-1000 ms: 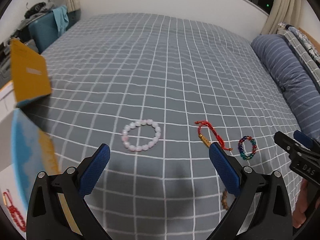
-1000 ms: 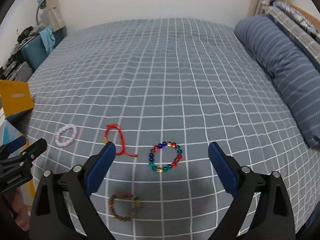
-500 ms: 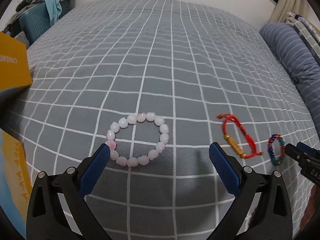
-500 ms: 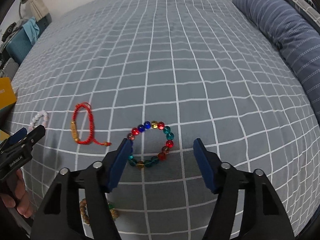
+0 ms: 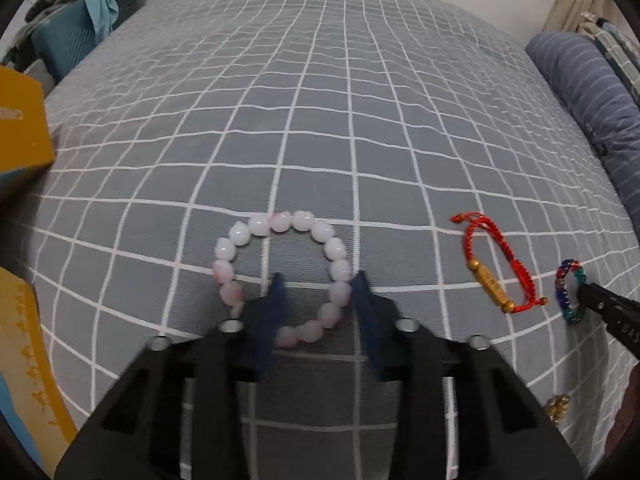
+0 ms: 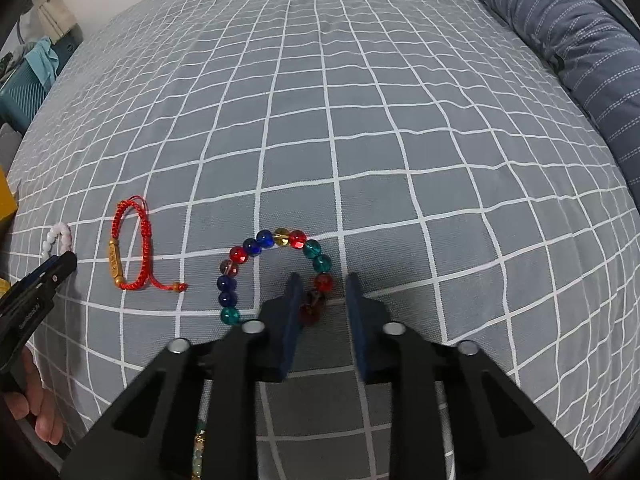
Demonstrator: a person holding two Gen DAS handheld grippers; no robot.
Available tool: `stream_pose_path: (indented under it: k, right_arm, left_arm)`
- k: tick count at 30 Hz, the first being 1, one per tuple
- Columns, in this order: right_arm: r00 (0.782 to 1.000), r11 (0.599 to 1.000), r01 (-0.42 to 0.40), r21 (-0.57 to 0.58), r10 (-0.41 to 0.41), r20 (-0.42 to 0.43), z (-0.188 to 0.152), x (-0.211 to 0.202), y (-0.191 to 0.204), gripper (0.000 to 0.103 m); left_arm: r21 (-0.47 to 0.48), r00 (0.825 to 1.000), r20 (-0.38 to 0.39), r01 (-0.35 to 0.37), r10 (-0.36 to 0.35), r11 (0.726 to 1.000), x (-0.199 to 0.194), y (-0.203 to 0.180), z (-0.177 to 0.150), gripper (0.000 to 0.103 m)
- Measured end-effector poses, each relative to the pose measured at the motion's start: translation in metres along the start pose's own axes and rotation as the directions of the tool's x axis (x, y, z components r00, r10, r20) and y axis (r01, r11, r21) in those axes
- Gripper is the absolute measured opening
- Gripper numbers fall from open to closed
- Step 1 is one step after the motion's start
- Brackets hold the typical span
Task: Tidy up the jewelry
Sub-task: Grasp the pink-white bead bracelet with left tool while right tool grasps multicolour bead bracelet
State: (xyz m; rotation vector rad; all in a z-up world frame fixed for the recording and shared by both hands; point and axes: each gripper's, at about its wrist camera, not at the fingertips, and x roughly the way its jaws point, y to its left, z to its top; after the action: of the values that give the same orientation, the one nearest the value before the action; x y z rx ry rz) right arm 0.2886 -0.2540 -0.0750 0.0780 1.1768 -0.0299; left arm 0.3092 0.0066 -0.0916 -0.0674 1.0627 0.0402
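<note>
On the grey checked bedspread (image 5: 320,120) lies a pink bead bracelet (image 5: 260,224). My left gripper (image 5: 319,280) points down at it, its jaws closing, with the ring's lower right beads between the blue pads; a gap still shows. A multicoloured glass bead bracelet (image 6: 252,246) lies under my right gripper (image 6: 323,280). Those jaws are closing too, astride the ring's right side, with a gap on the right pad. A red cord bracelet with a gold bar (image 5: 490,284) lies between the two. A brown bead bracelet (image 5: 558,408) peeks out nearer me.
A yellow box (image 5: 20,132) stands at the bed's left edge, with a yellow and blue box (image 5: 24,360) nearer. A blue striped pillow (image 6: 580,40) lies along the right side. A teal case (image 5: 68,44) stands past the far left corner.
Both grippers have come down close to the bedspread. Their jaws have gone from wide apart to narrow, the left around the pink beads, the right around the coloured beads.
</note>
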Motion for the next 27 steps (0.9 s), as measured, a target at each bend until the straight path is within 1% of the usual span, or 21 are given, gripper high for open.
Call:
stream_pose_path:
  k: [1,2,3,7,12,18,21,27]
  right_arm:
    - [1.0,1.0,-0.003,0.001,0.003,-0.003,0.0,0.001,0.001,0.016]
    - [1.0,1.0,-0.003,0.002,0.003,-0.004,-0.001,0.001,0.001,0.013]
    - [1.0,1.0,-0.006,0.008,0.006,-0.004,-0.001,0.002,0.001,0.011]
    - [1.0,0.999,-0.021,0.029,0.021,-0.003,-0.001,0.004,-0.003,0.009]
    - [0.999,0.998,-0.034,0.045,0.034,0.003,0.003,0.001,-0.012,0.009]
    - [0.999,0.998,-0.042,0.048,0.041,0.022,0.003,-0.008,-0.008,0.009]
    - [0.998,0.998,-0.05,0.045,0.049,0.037,0.001,-0.013,-0.007,0.009]
    - [0.996,0.997,-0.069,0.039,0.066,0.066,0.001,-0.028,-0.005,0.009]
  left_arm:
    - [0.004,1.0,-0.003,0.001,-0.001,1.0,0.0,0.001,0.0,0.022]
    - [0.004,1.0,-0.007,0.003,-0.003,1.0,0.0,0.001,0.0,0.012]
    - [0.001,1.0,-0.012,0.006,-0.006,1.0,0.0,0.001,0.001,0.01]
    - [-0.003,1.0,-0.015,0.013,-0.013,1.0,-0.005,0.002,0.0,0.009]
    - [-0.003,1.0,0.006,0.011,-0.011,1.0,-0.017,0.0,-0.001,0.009]
    - [-0.012,1.0,0.022,0.015,-0.015,1.0,-0.035,0.0,-0.001,0.009]
    - [-0.024,0.999,0.018,0.037,-0.037,0.999,-0.043,-0.001,-0.002,0.009]
    - [-0.021,0.999,0.03,0.041,-0.04,0.999,-0.061,-0.005,-0.005,0.009]
